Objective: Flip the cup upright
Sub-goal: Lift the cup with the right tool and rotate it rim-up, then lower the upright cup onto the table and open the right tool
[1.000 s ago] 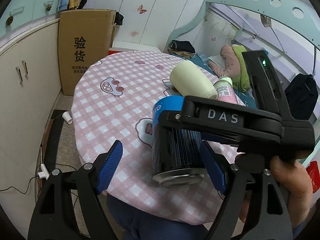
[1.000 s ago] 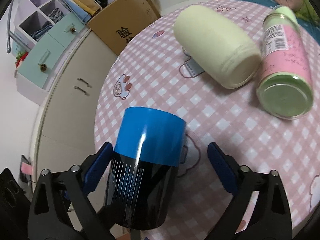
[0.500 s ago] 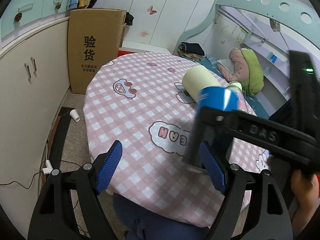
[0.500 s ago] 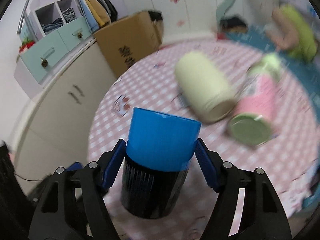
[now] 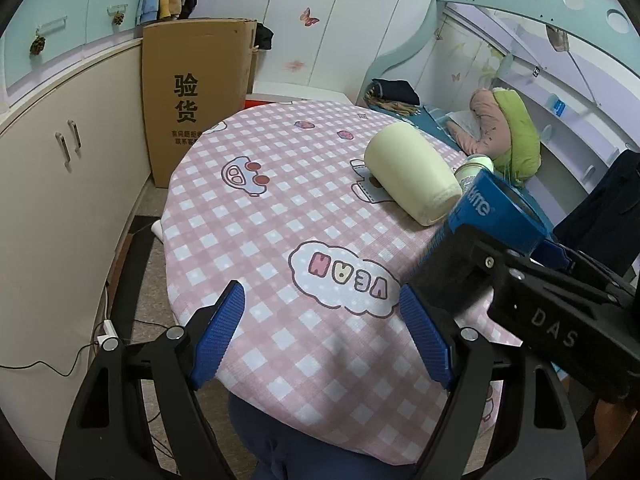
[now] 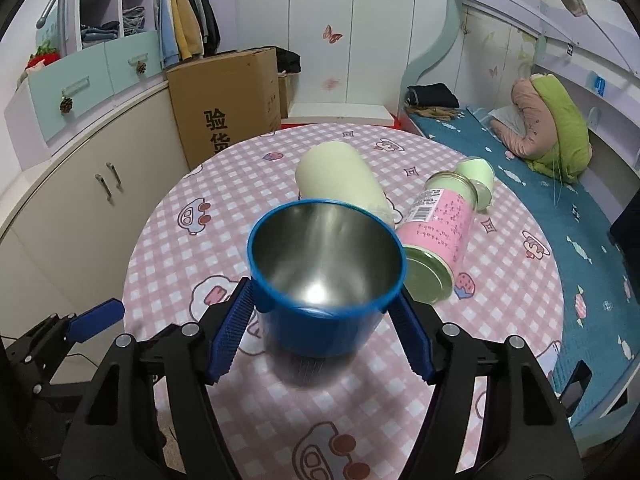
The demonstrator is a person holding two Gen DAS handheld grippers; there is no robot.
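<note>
Right wrist view: the right hand-held gripper [image 6: 322, 322] clamps the blue cup [image 6: 325, 280] between its blue pads, mouth up, above the table [image 6: 500, 280]. Beyond lie a cream cup [image 6: 340, 176] and pink bottle [image 6: 442, 224]. The left hand-held gripper [image 5: 320, 336] gapes wide, holding nothing.

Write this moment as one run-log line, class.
right gripper: shut on cup, mouth up | left gripper: open, empty | bottle, cream cup: lying on table
</note>
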